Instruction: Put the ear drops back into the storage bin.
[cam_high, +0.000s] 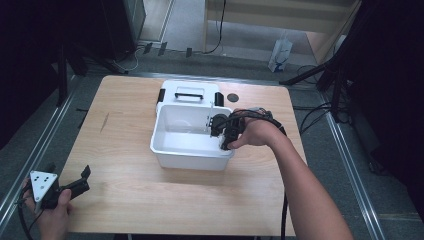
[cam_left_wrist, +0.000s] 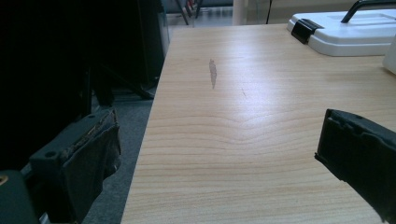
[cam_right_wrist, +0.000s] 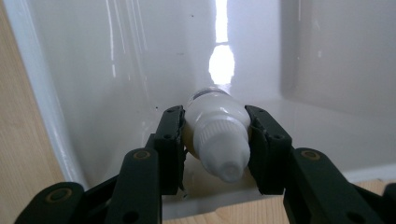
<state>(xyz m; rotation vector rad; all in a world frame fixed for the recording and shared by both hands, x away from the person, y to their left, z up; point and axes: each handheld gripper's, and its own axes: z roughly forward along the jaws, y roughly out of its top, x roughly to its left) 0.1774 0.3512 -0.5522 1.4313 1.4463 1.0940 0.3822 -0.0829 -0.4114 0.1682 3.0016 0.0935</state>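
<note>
One hand-held gripper (cam_right_wrist: 215, 140) clamps a white bottle (cam_right_wrist: 217, 135) inside the white bin (cam_high: 192, 155); the other (cam_left_wrist: 219, 154) gapes wide.

Glossy plastic bin (cam_right_wrist: 140, 60), matt wood table (cam_left_wrist: 261, 121) (seemingly laminate)

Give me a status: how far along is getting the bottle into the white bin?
Done: the lid lies off behind the bin, and the right claw is shut on the small white bottle. In hand: it holds the bottle inside the bin, above the floor. Left: release it. The left claw idles open near the table corner.
</note>
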